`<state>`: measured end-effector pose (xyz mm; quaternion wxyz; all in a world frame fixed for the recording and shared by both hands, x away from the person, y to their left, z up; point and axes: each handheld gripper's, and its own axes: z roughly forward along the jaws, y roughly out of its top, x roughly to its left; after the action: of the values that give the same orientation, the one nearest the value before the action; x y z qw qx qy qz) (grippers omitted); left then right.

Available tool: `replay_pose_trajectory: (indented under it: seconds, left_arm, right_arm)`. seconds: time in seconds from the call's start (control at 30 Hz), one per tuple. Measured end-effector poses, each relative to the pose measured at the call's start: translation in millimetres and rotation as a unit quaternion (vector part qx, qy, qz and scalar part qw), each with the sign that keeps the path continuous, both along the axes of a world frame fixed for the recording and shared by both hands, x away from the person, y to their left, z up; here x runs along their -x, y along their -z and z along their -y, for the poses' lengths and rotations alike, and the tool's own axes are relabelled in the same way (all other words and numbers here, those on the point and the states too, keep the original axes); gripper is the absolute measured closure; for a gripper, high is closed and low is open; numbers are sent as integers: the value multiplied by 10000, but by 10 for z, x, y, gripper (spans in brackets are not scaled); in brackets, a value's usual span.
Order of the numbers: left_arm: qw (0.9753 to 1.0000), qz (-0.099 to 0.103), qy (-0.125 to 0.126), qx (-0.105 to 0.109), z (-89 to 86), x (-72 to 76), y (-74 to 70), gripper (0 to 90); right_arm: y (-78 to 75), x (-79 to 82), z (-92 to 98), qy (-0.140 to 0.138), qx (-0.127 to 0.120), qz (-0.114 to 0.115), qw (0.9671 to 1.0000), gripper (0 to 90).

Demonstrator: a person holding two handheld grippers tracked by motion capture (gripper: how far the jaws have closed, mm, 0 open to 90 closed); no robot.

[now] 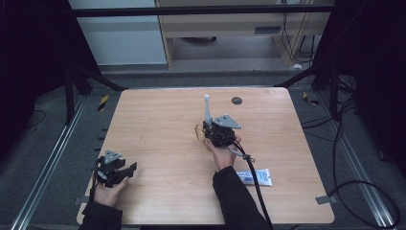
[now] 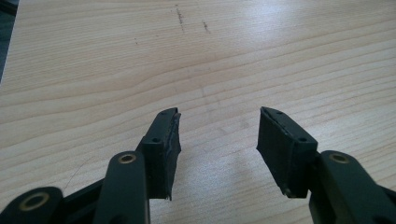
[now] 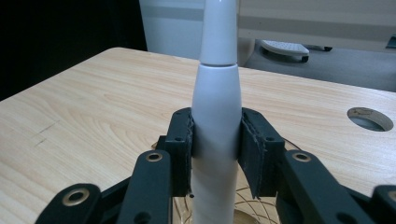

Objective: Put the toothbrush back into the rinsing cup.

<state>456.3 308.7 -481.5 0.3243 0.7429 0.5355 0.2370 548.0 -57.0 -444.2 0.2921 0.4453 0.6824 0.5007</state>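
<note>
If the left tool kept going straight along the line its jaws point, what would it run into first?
Probably only the bare table. The left tool is open and angled down at the wood, with nothing between or ahead of its jaws. The toothbrush and toothpaste tube lie off to the right.

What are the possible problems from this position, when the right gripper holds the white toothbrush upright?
1. The right gripper clamps the electric toothbrush on a smooth, tapering handle, so it may slip or tilt between the pads.
2. A light wicker holder sits right beneath; lowering off-centre might tip or push it.
3. The left gripper hangs open near the table edge, far from the holder, so nothing steadies it.
</note>
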Motion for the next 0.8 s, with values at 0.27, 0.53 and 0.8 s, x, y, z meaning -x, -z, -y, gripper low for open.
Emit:
replay_pose_trajectory:
  seconds: [0.27, 0.53, 0.8]
  left_arm:
    - [10000, 2, -1, -4, 7, 2, -1, 476]
    - [10000, -2, 3, -7, 7, 1, 1, 476]
    - [10000, -1, -3, -5, 7, 1, 0, 476]
  right_arm:
    - [-40, 81, 28, -101, 123, -63, 9999, 658]
    - [-49, 159, 31, -157, 149, -81, 9997, 651]
    - [-68, 202, 31, -238, 135, -109, 9996, 618]
